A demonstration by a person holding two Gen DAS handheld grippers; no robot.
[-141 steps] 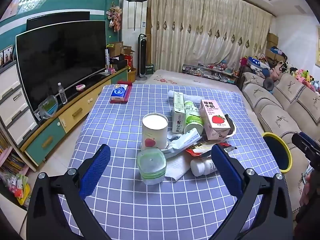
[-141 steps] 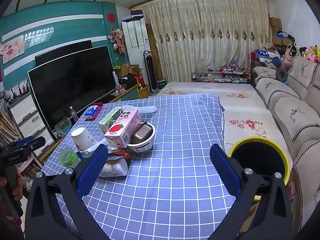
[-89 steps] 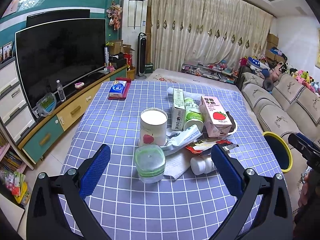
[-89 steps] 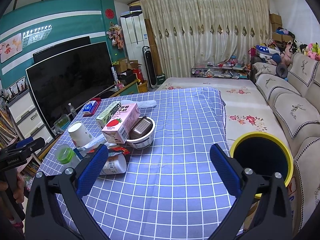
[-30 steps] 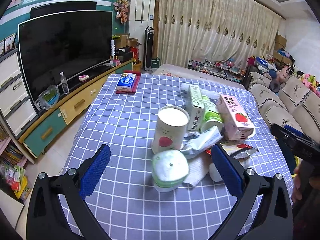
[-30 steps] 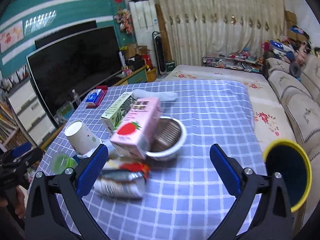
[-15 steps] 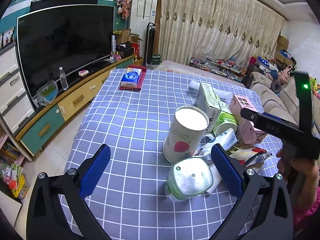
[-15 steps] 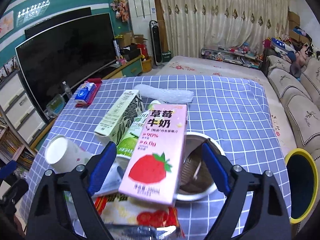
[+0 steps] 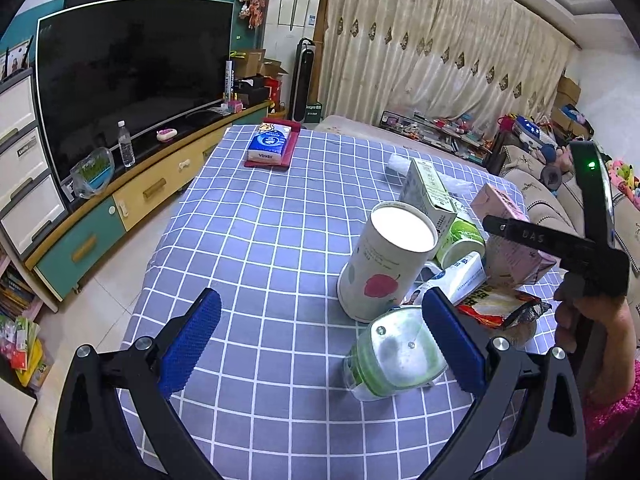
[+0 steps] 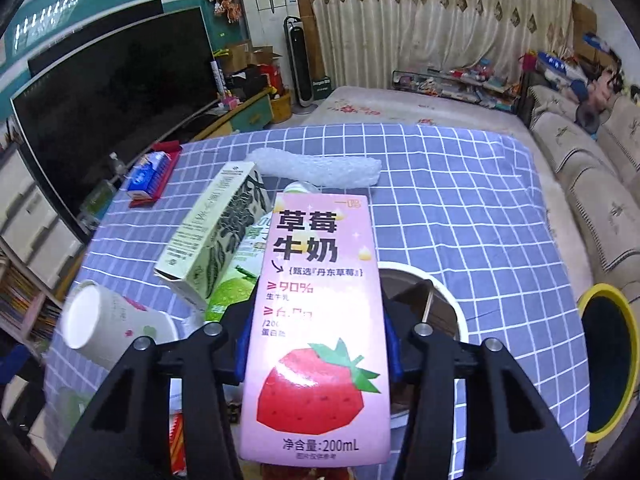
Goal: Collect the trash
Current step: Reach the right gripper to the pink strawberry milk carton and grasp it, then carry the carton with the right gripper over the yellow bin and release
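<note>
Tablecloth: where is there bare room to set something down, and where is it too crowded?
Bare checked tablecloth stretches from the tissue pack to the paper cup; also right of the bowl, toward the yellow bin. Crowded around the pink carton and green-lidded jar.

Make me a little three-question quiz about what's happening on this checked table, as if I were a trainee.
1. Which item sits between the right gripper pads?
2. True or false: the left gripper is clamped on the paper cup.
3. Where is the yellow-rimmed bin: on the table or beside it?

Key
1. The pink strawberry milk carton; the jaws are closing on it.
2. False: its jaws stand open, empty, with the green-lidded jar lying by one pad.
3. Beside the table, below its edge.
</note>
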